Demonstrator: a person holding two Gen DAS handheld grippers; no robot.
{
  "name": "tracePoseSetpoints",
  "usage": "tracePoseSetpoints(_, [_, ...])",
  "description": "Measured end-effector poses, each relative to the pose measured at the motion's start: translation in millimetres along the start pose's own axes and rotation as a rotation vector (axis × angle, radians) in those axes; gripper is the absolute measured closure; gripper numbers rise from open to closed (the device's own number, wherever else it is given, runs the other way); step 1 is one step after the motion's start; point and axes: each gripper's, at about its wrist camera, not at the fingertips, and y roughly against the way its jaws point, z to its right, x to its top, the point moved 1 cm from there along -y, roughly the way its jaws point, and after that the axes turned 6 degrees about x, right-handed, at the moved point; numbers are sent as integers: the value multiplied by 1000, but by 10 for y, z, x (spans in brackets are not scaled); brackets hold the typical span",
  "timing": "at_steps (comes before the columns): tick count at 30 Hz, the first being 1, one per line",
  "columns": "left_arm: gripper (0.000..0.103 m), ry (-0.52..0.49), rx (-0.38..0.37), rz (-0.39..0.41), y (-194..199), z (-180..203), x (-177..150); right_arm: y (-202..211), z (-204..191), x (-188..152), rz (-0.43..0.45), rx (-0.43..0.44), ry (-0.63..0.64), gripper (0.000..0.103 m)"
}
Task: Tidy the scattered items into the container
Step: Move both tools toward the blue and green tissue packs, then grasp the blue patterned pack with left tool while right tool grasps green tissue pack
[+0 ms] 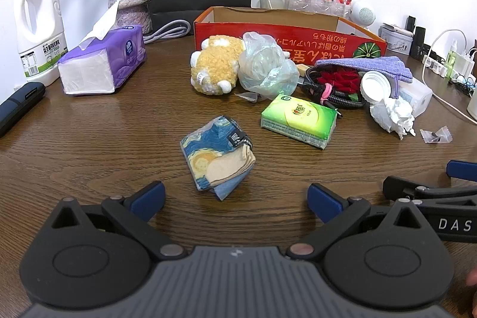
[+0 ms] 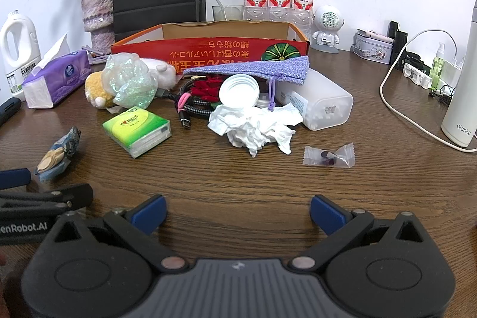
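Fingers of the left gripper (image 1: 235, 198) stand wide apart with nothing between them, low over the dark wood-grain worktop (image 1: 89, 145). Just ahead of them, roughly centred on the gap and apart from both blue pads, lies a small folded tissue pack printed with a blue and yellow swirling-sky painting (image 1: 219, 157).

The right gripper (image 2: 238, 213) is likewise spread wide and holds nothing; bare worktop lies between its fingers. Ahead and somewhat right of its gap sits a small clear plastic sachet with a dark bit inside (image 2: 329, 155). Straight ahead, farther off, is a crumpled white tissue (image 2: 253, 127), and to the left of that a green pocket tissue pack (image 2: 138, 130).

Behind these lies a heap: a coiled black braided cable with a pink tie (image 2: 190, 106), a white round lid (image 2: 238, 91), a frosted plastic box of cotton swabs lying on its side (image 2: 316, 103), a lilac woven drawstring pouch (image 2: 253, 67), a crumpled translucent plastic bag (image 2: 131, 79) and a yellow and white plush toy (image 1: 214, 67), the bag resting against the toy.

Beyond the heap stands the container, a red and orange open cardboard box with a pumpkin picture (image 2: 226, 40); its visible inner wall is bare. Left of it is a purple soft pack of facial tissues (image 1: 101, 61).
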Motion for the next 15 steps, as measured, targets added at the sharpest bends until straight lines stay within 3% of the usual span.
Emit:
tracePoseSetpoints(9, [0,22,-23,15,16,-47,2,-4,8,3,1,17,6,0])
tracePoseSetpoints(15, [3,81,-66,117,139,-254,95,87,54,107,47,186,-10,3])
